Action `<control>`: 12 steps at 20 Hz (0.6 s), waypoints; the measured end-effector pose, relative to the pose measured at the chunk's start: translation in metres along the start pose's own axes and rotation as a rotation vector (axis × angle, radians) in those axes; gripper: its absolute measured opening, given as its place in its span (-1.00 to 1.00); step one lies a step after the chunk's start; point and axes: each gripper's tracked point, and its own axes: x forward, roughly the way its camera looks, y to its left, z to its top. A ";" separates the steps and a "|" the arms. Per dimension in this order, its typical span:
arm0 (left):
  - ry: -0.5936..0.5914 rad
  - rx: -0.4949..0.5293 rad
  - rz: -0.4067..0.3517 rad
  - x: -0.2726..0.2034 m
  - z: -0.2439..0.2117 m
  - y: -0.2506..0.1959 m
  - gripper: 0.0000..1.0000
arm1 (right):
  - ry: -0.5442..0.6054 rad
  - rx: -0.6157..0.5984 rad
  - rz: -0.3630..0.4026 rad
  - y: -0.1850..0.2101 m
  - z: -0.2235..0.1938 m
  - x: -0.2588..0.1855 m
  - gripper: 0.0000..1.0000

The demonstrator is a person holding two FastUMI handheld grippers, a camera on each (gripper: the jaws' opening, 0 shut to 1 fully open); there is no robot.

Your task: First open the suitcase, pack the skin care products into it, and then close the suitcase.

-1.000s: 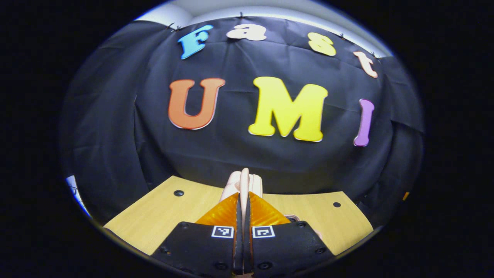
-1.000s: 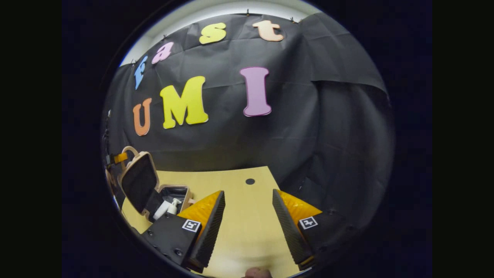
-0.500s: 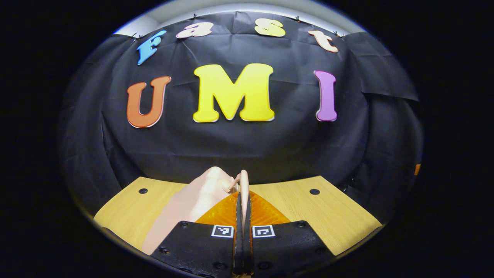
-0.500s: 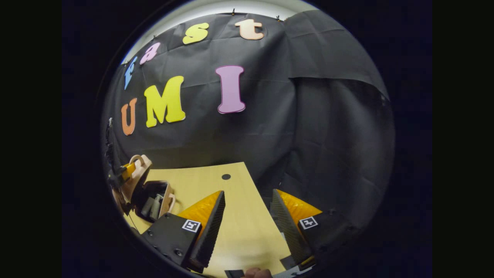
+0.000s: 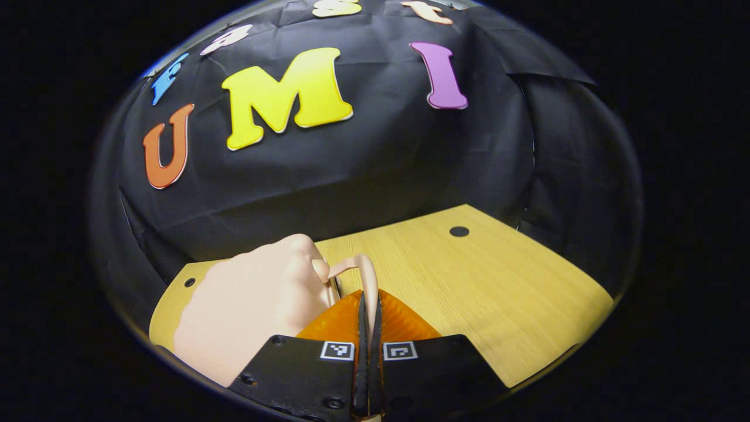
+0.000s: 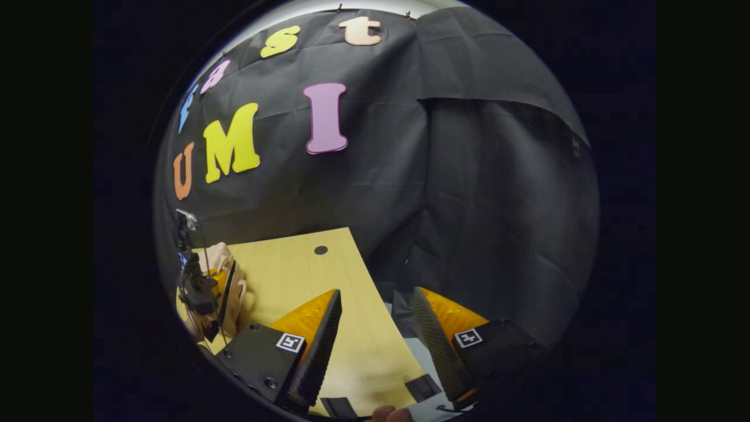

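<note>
— Jaws on the left gripper (image 5: 368,305)?
— Pinched together on the thin handle (image 5: 368,280) of the pale pink suitcase (image 5: 252,305), whose rounded shell lies just left of the fingers on the wooden table (image 5: 486,281).
— And the right gripper (image 6: 375,328)?
— Spread wide, gripping nothing, out at the table's right edge.
— Can you see the case from there?
— Small and far left (image 6: 231,287), beside the other gripper; the lid looks nearly down, though I can't be sure.
</note>
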 end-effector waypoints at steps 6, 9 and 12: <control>0.057 0.060 0.001 0.015 -0.017 -0.016 -0.82 | 0.018 -0.009 0.000 -0.002 -0.005 0.003 0.48; 0.085 0.062 -0.027 0.014 -0.022 -0.031 -0.63 | 0.021 -0.008 0.007 -0.001 -0.003 0.006 0.48; 0.125 -0.011 -0.063 0.004 -0.030 -0.040 -0.43 | 0.016 -0.036 0.037 0.009 -0.002 0.012 0.48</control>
